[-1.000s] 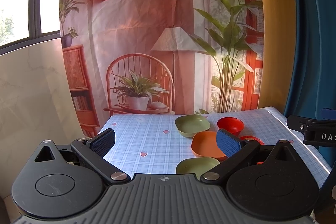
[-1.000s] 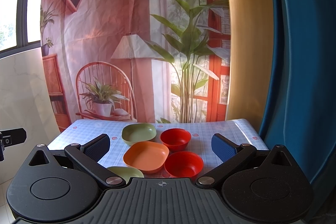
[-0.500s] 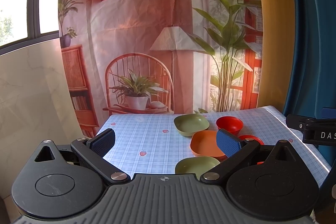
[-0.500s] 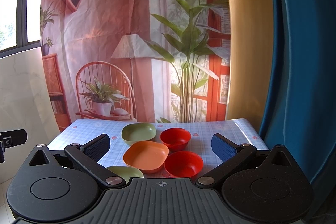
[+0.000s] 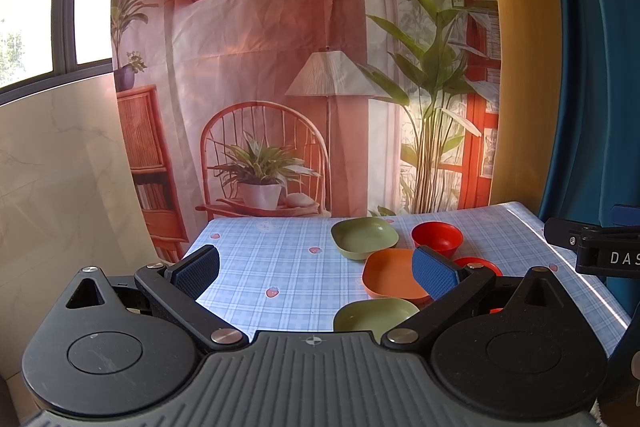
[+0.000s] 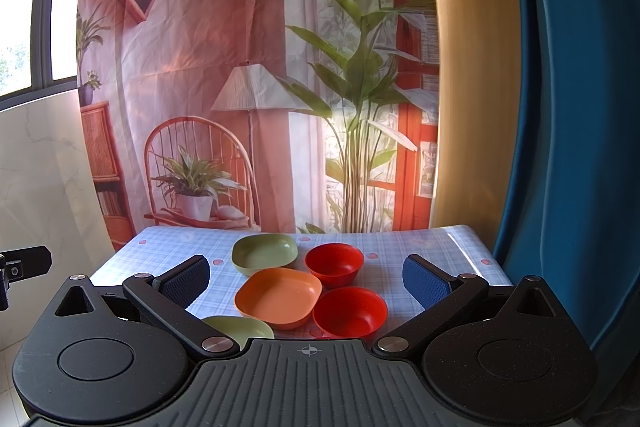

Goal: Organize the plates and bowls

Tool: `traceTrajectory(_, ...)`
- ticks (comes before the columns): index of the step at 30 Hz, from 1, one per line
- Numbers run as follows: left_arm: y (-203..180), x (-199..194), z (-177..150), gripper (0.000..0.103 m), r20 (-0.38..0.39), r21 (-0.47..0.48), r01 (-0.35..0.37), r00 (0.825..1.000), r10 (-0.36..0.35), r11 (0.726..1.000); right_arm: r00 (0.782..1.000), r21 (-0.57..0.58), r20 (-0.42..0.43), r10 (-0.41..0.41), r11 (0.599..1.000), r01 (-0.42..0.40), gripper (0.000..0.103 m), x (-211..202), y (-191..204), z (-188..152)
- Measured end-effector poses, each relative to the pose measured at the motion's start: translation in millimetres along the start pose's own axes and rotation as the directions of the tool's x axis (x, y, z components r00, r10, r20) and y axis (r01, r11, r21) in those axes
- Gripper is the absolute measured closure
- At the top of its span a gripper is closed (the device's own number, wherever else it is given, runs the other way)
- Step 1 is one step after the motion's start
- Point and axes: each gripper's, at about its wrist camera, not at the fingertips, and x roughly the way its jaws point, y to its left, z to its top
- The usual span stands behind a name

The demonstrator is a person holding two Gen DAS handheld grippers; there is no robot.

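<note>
On the checked tablecloth (image 6: 400, 251) lie a far green plate (image 6: 265, 251), an orange plate (image 6: 278, 297), a near green plate (image 6: 240, 329), a far red bowl (image 6: 335, 263) and a near red bowl (image 6: 350, 311). In the left wrist view the far green plate (image 5: 364, 237), orange plate (image 5: 390, 273), near green plate (image 5: 374, 313) and far red bowl (image 5: 437, 237) show. My left gripper (image 5: 316, 269) is open and empty, above the table's near left. My right gripper (image 6: 306, 277) is open and empty, short of the dishes.
A printed backdrop (image 6: 240, 67) hangs behind the table. A blue curtain (image 6: 568, 107) hangs at the right. A marble wall (image 5: 60, 187) stands at the left. The tablecloth's left half (image 5: 260, 259) holds no dishes. The right gripper's body (image 5: 592, 247) pokes in at the left wrist view's right edge.
</note>
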Motion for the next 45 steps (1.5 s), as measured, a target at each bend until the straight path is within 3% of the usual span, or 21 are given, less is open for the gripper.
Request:
traceTrajectory(28, -0.8, 3.6, -0.7, 0.0, 0.002, -0.006, 0.007, 1.0, -0.007, 1.0, 1.0, 0.014, 0.01, -0.001, 1.0, 0.001, 0.0, -0.9, -3.6, 0.7)
traceTrajectory(36, -3.5, 30.1, -8.5, 0.0, 0.034, -0.003, -0.029, 0.999, 0.029, 1.0, 0.998, 0.063, 0.055, 0.036, 0.997, -0.039, 0.0, 16.8, -14.7, -5.6)
traceTrajectory(42, -7.0, 61.6, -19.8, 0.0, 0.024, 0.014, -0.046, 0.999, 0.046, 0.999, 0.994, 0.009, 0.106, 0.012, 1.0, -0.013, 0.0, 38.4, -14.8, -18.0)
traceTrajectory(45, -7.8, 76.2, -25.8, 0.0, 0.023, 0.006, -0.044, 0.999, 0.044, 0.999, 0.997, 0.022, 0.079, 0.023, 0.999, -0.025, 0.0, 55.5, -20.2, -24.0)
